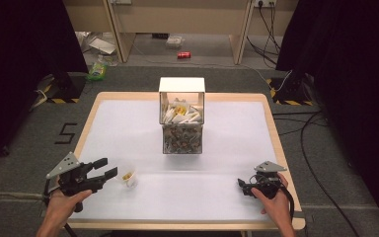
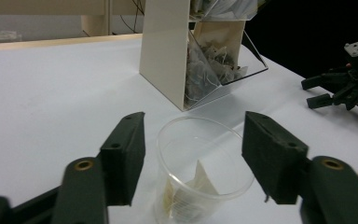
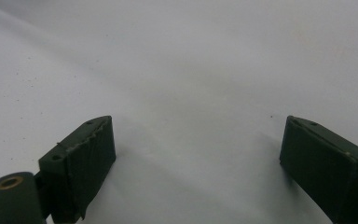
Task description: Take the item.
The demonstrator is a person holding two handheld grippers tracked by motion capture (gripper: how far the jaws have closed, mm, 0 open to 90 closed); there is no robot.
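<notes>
Left gripper (image 2: 193, 154) astride cup (image 2: 204, 172) — dispenser (image 2: 191, 51) beyond

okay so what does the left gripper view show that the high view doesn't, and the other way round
Left gripper view alone: the clear cup stands between the left gripper's open jaws, untouched, with a tea bag leaning inside. High view alone: the whole table, both hands, and the floor with a red can. Both show the cup, the tea bag dispenser and the right gripper.
</notes>
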